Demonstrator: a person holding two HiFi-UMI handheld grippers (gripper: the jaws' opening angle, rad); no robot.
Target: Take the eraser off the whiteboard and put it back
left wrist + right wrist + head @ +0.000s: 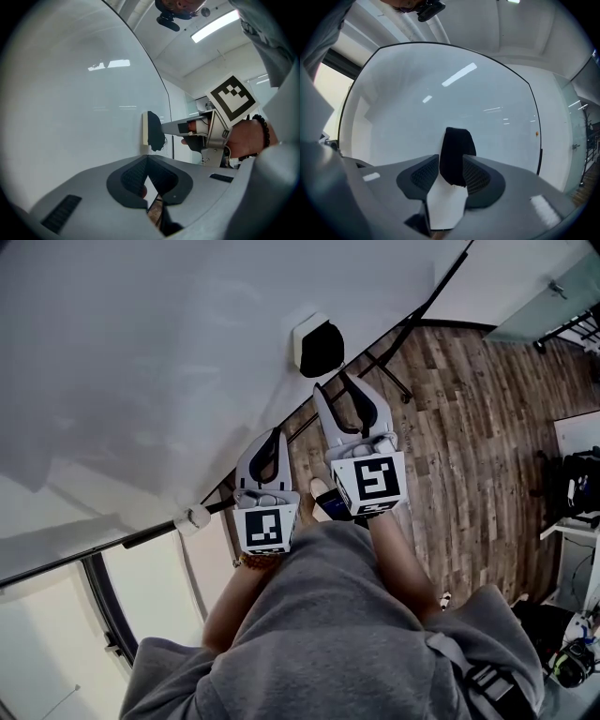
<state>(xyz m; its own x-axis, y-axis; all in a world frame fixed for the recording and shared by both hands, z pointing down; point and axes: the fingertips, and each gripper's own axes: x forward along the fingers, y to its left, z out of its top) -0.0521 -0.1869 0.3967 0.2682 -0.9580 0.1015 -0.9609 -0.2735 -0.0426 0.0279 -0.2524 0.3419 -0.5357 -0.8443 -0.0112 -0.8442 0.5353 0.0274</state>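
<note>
Head view shows whiteboard bearing eraser above wood-plank floor.

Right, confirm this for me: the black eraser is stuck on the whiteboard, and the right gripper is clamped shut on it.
One thing is wrong. The black eraser is stuck on the whiteboard, but the right gripper is open, not clamped: its jaws stand apart with the eraser in line between them. The right gripper view shows it.
</note>
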